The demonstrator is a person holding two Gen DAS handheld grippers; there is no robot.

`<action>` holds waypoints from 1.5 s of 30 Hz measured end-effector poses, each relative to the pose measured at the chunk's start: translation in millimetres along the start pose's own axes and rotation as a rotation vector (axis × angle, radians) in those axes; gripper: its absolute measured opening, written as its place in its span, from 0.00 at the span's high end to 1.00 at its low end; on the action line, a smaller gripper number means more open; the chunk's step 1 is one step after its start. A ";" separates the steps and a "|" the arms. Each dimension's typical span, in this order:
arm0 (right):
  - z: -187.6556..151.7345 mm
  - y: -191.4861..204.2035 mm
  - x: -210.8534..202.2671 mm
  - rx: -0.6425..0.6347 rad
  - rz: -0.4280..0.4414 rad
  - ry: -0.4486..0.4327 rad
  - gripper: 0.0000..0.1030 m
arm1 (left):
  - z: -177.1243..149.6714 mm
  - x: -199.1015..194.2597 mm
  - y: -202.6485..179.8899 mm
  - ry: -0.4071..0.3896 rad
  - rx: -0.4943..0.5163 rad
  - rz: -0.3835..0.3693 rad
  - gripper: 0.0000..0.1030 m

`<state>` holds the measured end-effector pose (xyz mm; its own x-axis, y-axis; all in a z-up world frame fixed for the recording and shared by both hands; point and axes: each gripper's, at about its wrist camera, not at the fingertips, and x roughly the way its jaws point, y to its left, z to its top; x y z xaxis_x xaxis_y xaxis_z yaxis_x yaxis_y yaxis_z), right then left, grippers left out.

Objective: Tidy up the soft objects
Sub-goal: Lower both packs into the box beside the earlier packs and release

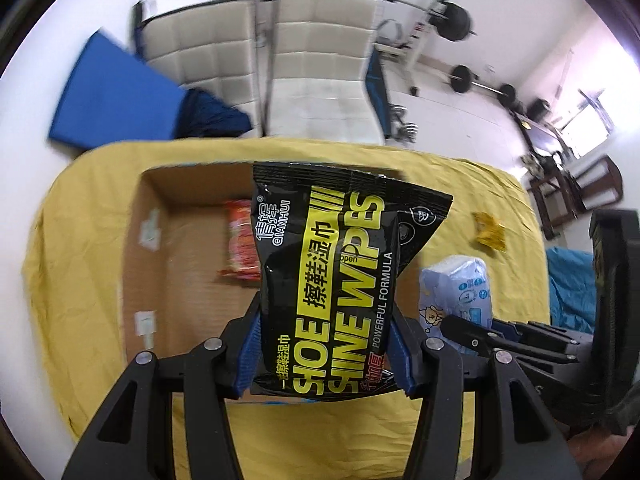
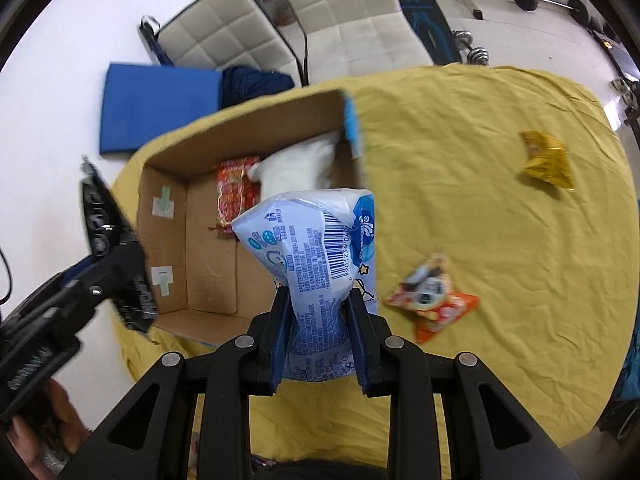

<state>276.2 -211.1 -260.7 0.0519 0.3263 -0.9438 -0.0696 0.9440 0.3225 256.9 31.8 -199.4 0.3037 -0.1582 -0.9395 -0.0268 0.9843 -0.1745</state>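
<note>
Holding a black pack of shoe shine wipes [image 1: 324,280] lengthwise between blue pads, left gripper [image 1: 324,344] clamped on its lower half, raised above the near edge of an open cardboard box [image 1: 136,240]. Reaching in from the right, right gripper [image 2: 318,332] pinched tight on a pale blue tissue pack [image 2: 316,248], lifted over the box's near right corner, pack standing upright. Both held level and pointing forward over a table draped in a yellow cloth [image 2: 500,240].

Counted: two grippers, each closed on one pack. One box, holding one red snack packet [image 2: 234,194] flat on its floor and one white soft bundle [image 2: 304,164] against the right wall. Two loose packets on the cloth right of the box: one orange with a cartoon face [image 2: 434,300] near the right gripper, one golden [image 2: 546,160] farther off. Beyond the table, two white padded chairs [image 2: 344,12] and one blue mat [image 2: 158,104] on the floor.
</note>
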 end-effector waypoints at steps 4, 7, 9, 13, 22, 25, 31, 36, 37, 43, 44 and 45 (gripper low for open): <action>6.5 23.7 48.4 -0.016 -0.037 0.055 0.72 | -0.9 21.7 49.2 0.039 -0.074 0.022 0.50; 8.2 34.8 80.2 -0.027 -0.075 0.094 0.72 | -2.1 42.8 78.5 0.076 -0.123 0.026 0.50; 8.5 36.5 103.7 -0.024 -0.097 0.130 0.72 | -2.2 58.2 94.7 0.103 -0.144 0.032 0.50; 10.7 34.6 141.5 -0.017 -0.139 0.178 0.72 | -0.4 92.0 119.0 0.160 -0.180 0.036 0.50; 9.4 22.4 178.9 0.007 -0.196 0.232 0.72 | 34.4 155.6 146.5 0.239 -0.164 0.096 0.50; 10.0 20.7 184.3 0.012 -0.203 0.238 0.72 | 48.2 169.5 147.8 0.251 -0.143 0.137 0.50; 6.7 25.0 190.1 0.003 -0.217 0.243 0.71 | 59.4 210.0 143.0 0.330 -0.074 0.217 0.50; 5.0 26.1 190.5 0.006 -0.210 0.250 0.70 | 61.3 221.3 143.9 0.356 -0.092 0.207 0.50; 5.1 25.9 191.7 0.006 -0.211 0.255 0.70 | 61.7 221.2 146.6 0.358 -0.107 0.197 0.49; 12.4 22.3 193.4 0.009 -0.207 0.272 0.68 | 54.8 220.8 142.5 0.363 -0.100 0.195 0.49; 13.5 21.3 193.8 0.009 -0.207 0.277 0.66 | 54.2 220.3 141.8 0.363 -0.097 0.195 0.49; 14.8 19.9 194.2 0.011 -0.207 0.282 0.66 | 55.2 220.4 142.0 0.364 -0.095 0.195 0.49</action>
<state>299.7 -128.2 -436.5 -0.2136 0.1031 -0.9715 -0.0758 0.9897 0.1217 372.6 141.0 -414.9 -0.0714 -0.0036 -0.9974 -0.1437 0.9896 0.0067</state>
